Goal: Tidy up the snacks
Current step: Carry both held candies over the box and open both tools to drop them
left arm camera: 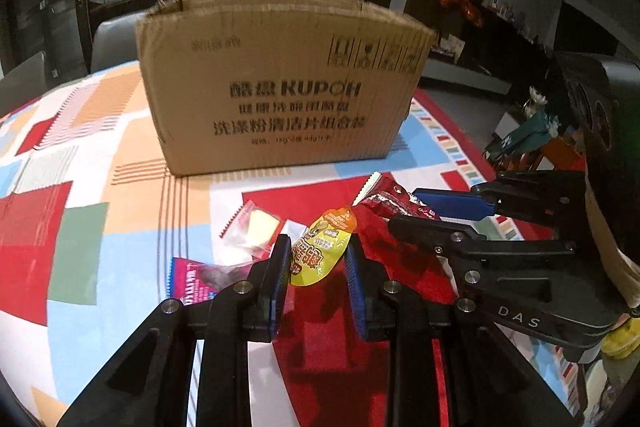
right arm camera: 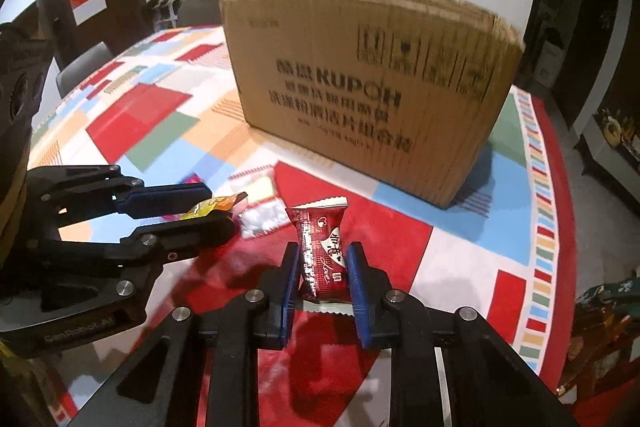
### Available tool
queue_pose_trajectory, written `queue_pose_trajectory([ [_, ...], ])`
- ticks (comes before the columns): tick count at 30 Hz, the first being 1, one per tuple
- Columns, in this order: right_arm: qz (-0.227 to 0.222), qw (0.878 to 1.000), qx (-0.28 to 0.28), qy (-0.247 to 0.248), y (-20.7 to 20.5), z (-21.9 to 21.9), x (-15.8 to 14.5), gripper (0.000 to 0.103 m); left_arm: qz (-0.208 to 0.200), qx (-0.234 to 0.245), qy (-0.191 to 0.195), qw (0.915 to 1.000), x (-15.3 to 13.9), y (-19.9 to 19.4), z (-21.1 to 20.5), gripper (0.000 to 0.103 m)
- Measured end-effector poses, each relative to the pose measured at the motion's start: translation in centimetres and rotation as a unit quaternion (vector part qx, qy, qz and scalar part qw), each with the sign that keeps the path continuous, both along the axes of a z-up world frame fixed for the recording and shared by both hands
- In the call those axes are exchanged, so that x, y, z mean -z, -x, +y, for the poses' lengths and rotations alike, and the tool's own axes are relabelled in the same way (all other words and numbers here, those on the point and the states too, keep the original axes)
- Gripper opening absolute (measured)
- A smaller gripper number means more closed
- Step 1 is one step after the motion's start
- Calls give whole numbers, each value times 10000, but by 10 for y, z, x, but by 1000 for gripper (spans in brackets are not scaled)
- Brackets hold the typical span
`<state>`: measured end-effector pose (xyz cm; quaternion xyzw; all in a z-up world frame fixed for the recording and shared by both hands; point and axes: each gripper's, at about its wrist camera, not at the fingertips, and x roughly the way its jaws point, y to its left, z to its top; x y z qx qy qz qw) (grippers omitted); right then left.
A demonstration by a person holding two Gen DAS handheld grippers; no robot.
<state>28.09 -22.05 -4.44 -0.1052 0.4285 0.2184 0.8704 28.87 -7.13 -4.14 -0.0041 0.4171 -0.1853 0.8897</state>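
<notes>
A big brown cardboard box (left arm camera: 276, 83) with black letters stands on the table with a bright patchwork cloth of red, blue, orange and green shapes (left arm camera: 80, 219). The box sits toward the far edge of the table, and its top is open.

The left gripper (left arm camera: 318, 259) has its blue pads closed tight on a small yellow and orange snack packet (left arm camera: 320, 247). The packet is held up above the cloth.

The right gripper (right arm camera: 322, 267) has its blue pads squeezed on a dark red candy wrapper with white ends (right arm camera: 320, 251). The wrapper stands upright between the pads.

Two more snacks lie on the cloth between the grippers and the box. One is a clear packet with a pale yellow snack inside (left arm camera: 252, 227). The other is a pink packet (left arm camera: 192, 283), just beside the left gripper. Both are near the middle of the table.
</notes>
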Motion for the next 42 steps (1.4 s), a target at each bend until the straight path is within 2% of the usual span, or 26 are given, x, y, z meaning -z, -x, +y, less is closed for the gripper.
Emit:
queue_pose_trajectory([
  [13, -501, 9970, 251, -531, 15, 6, -55, 25, -650, -158, 141, 9977, -66, 13, 19, 27],
  [28, -1034, 9880, 564, -999, -2, 5, -108, 25, -1247, -230, 85, 9919, -126, -16, 24, 27],
  [35, -1237, 9843, 642, -1088, -26, 3, -131, 25, -1373, -255, 1, 9902, -139, -44, 23, 27],
  [42, -1283, 9833, 688, -1088, -49, 3, -134, 25, -1409, -258, -117, 9896, -140, -74, 20, 27],
])
